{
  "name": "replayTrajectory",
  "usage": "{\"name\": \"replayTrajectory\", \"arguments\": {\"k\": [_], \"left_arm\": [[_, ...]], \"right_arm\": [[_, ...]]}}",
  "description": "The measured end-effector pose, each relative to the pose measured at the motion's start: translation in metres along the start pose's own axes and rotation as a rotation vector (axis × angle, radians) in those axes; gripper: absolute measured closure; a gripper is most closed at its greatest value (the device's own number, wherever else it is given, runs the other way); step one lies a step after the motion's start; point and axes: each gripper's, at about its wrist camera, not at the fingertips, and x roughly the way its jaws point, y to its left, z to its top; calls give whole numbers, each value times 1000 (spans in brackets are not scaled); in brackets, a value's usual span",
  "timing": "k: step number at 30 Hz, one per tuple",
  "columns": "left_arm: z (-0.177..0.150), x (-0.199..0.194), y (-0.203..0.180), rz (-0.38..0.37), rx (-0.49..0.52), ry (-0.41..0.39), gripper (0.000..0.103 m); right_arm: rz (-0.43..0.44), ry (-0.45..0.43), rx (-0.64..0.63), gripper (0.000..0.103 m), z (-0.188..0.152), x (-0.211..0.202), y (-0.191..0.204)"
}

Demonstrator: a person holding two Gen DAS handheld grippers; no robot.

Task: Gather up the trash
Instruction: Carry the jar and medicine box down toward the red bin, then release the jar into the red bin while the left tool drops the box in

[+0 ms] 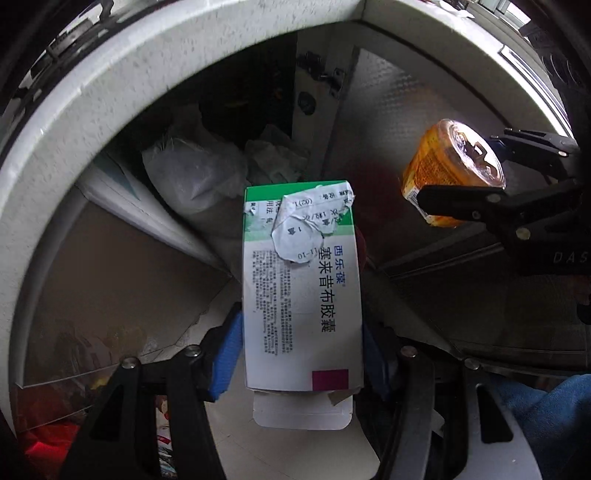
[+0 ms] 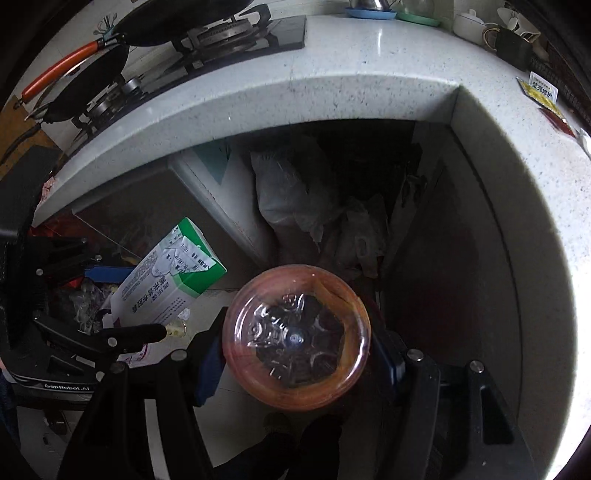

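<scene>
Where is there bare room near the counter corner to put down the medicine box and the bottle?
Bare: the pale floor strip between the medicine box and orange bottle, and the counter corner right of the stove. Crowded: the recess under the counter, stuffed with plastic bags, and the clutter left of the box.

Black plastic left gripper, angular and skeletal, with bright blue pads and round silver screw heads. Same build on right gripper: black arms, darker blue pads, silver screws. White "GenRobot.AI" lettering on one housing, pale "DAS" lettering on the other. Blue sleeve at lower edge.
</scene>
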Motion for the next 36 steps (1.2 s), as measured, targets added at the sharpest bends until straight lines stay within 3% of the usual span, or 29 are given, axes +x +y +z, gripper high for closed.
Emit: {"name": "replayTrajectory", "arguments": {"k": [7, 12, 18, 23, 25, 36], "left_arm": [[-14, 87, 7, -18, -90, 12, 47], [-12, 144, 9, -16, -111, 29, 47], [-13, 172, 13, -23, -148, 32, 47], [-19, 166, 12, -23, -142, 18, 47], [-20, 164, 12, -19, -134, 15, 47], [-12, 157, 7, -18, -93, 19, 47]], "right_arm": [[-5, 61, 84, 39, -21, 99, -35], [-25, 87, 52, 38, -27, 161, -44], [-59, 130, -5, 38, -44, 197, -53], [-56, 111, -14, 8, -53, 189, -52], [-69, 93, -30, 3, -55, 186, -49], [-107, 35, -3, 1, -53, 157, -48]]}}
